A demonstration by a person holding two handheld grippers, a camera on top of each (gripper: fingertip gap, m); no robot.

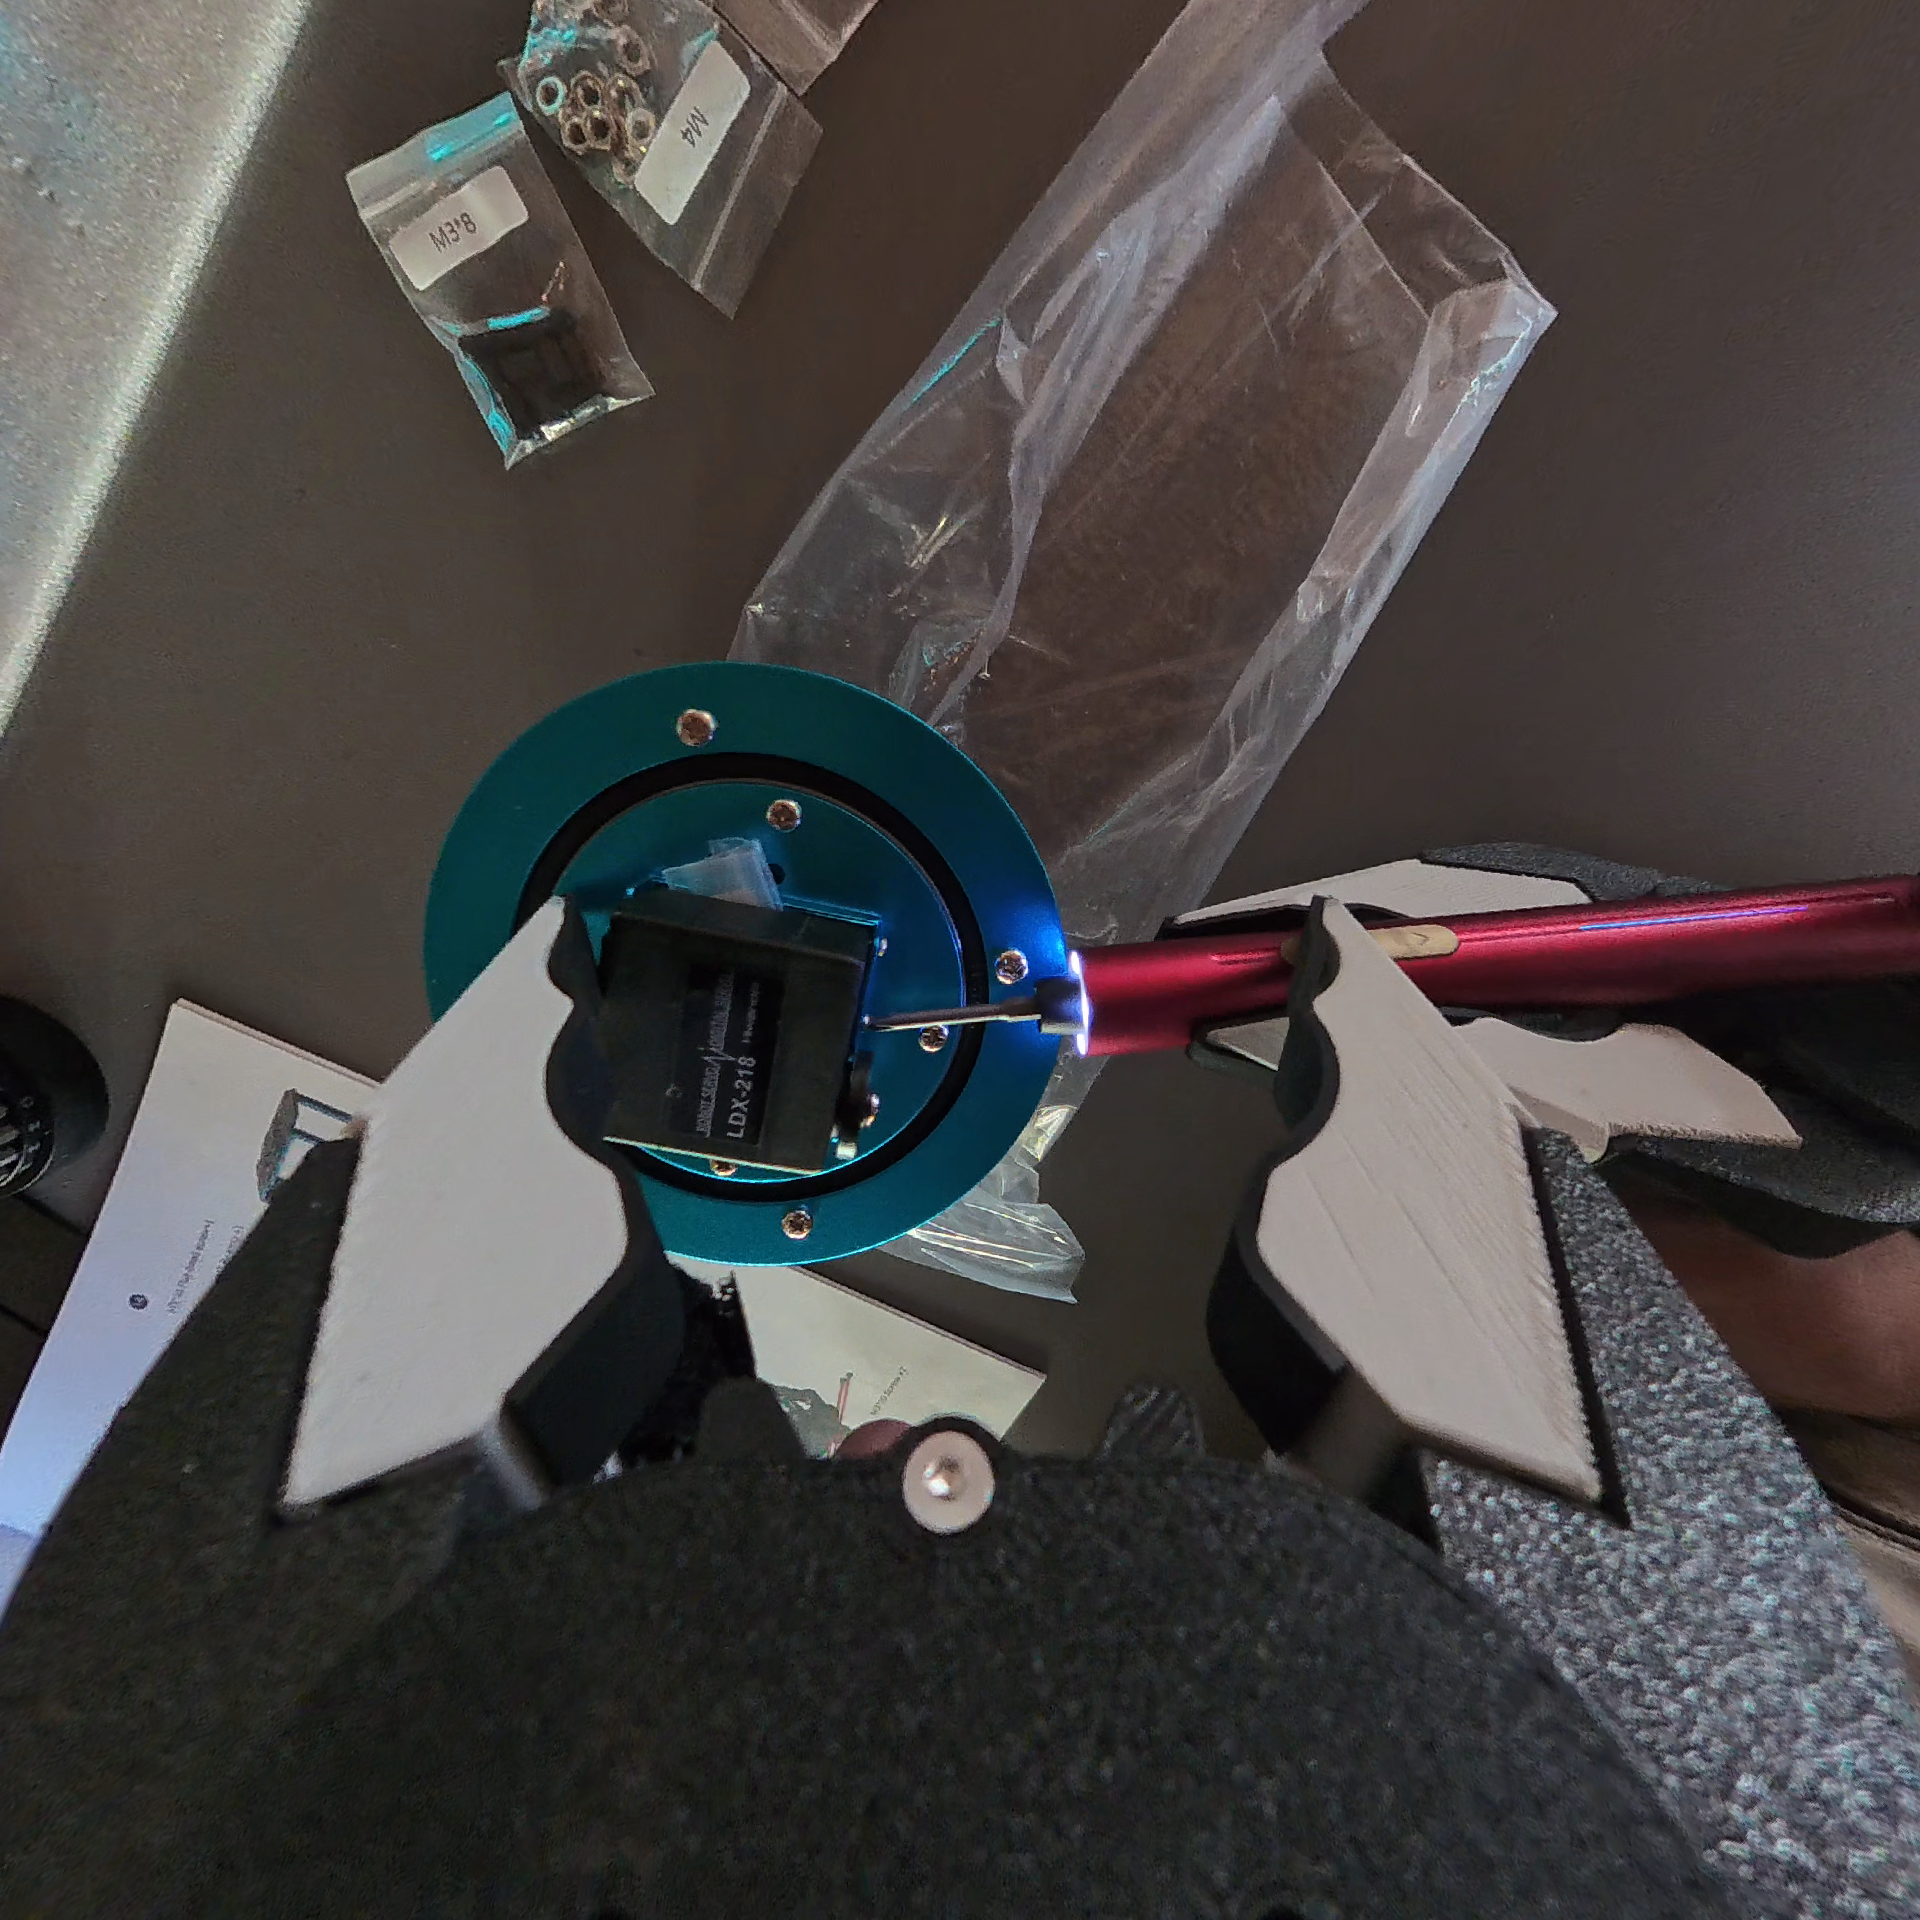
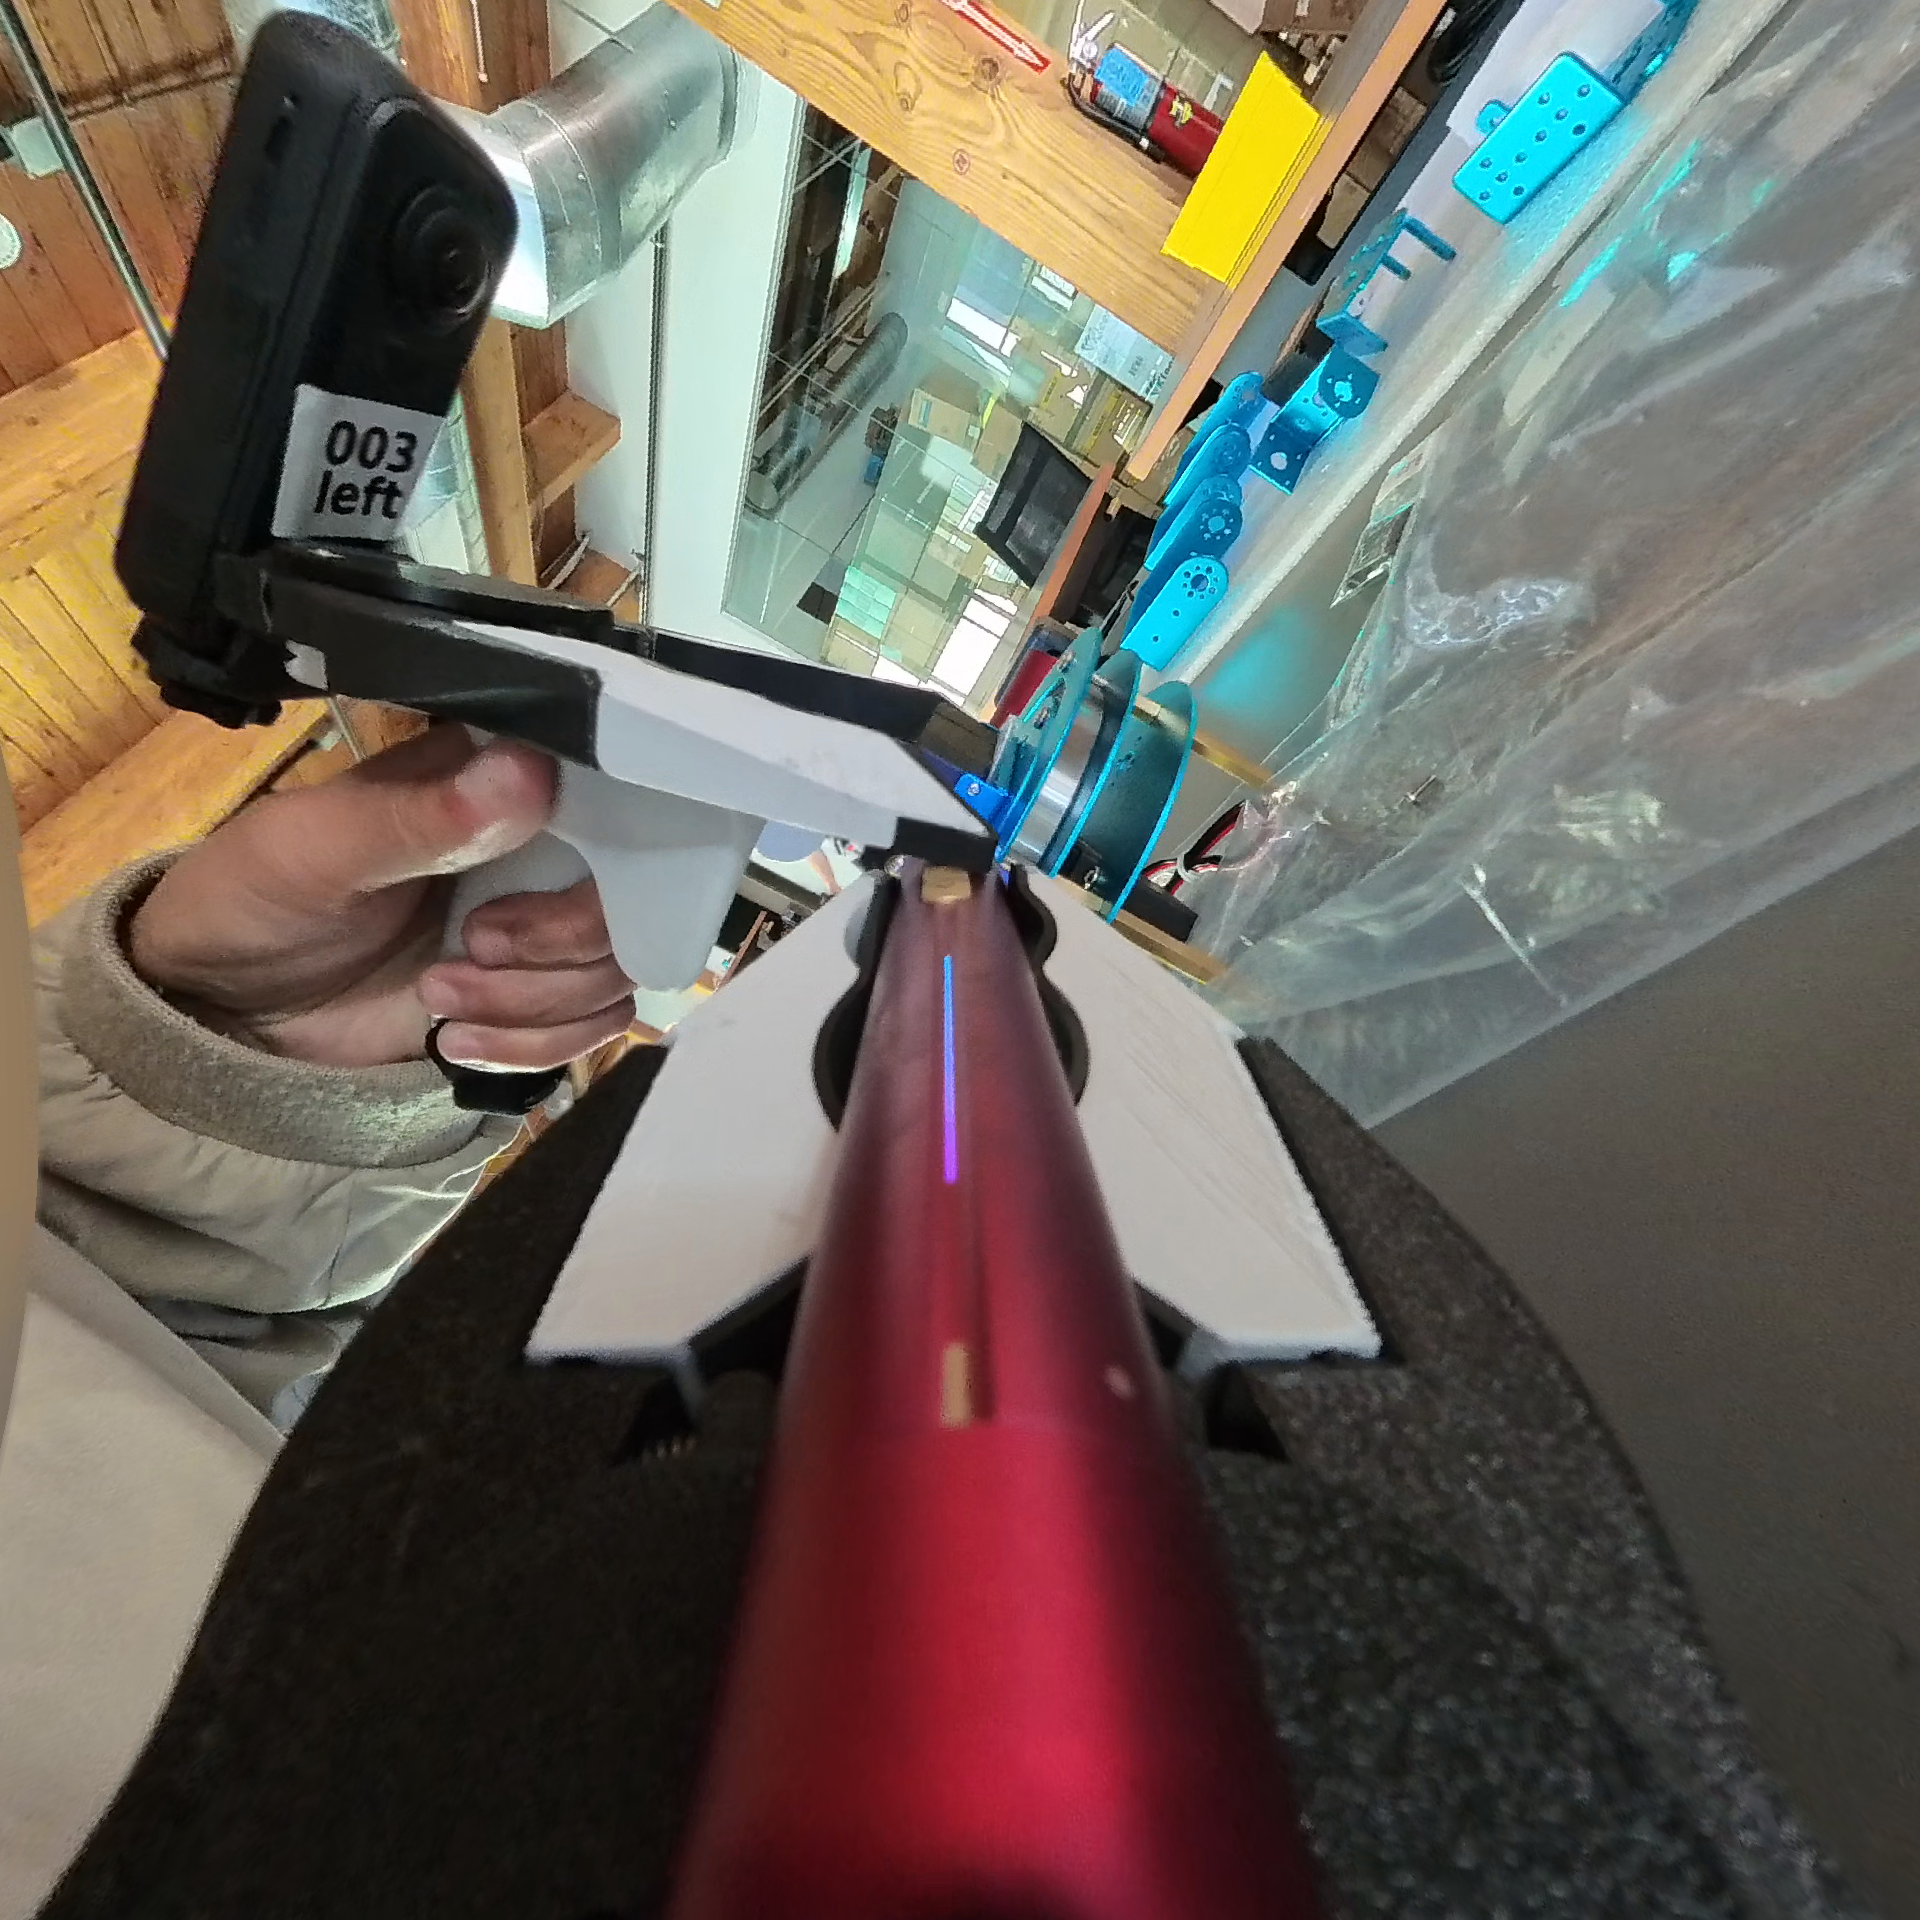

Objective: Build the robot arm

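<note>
Broadly spread beyond the left gripper [image 1: 940, 940], ahead and to its right: a large clear plastic bag [image 1: 1195, 499], crumpled, lying on the dark table [image 1: 312, 540]. Underneath the left finger [image 1: 468, 1122], partly covered: a white printed sheet [image 1: 135, 1278]. Directly ahead, between the two fingers but nearer the left one: a teal round plate [image 1: 727, 707] ringed with small brass screws, carrying a black servo block [image 1: 727, 1049] at its centre. Fingers set wide apart, left tip touching or just overlapping the servo's left edge; contact hard to confirm, nothing clamped between them. Coming in from the right, crossing behind the right finger tip: a red electric screwdriver [image 1: 1507, 956], lit at the nose, its thin bit [image 1: 956, 1018] reaching to the servo's right side, just above a brass screw. Far ahead and to the left, well apart from the plate: two small clear zip bags, one holding dark parts [image 1: 499, 281], one holding metal nuts [image 1: 634, 114].

Seen from the right gripper [image 2: 951, 883]: closed snugly around the red screwdriver [image 2: 956, 1455], barrel running straight out along the fingers, a thin blue-violet light strip on top. Just past the tips: the left gripper [image 2: 727, 748] with its black camera, held by a hand [image 2: 343, 904] in a beige sleeve, and the teal plate [image 2: 1122, 769] edge-on. Farther ahead and right: blue metal brackets [image 2: 1205, 540] in a row.
</note>
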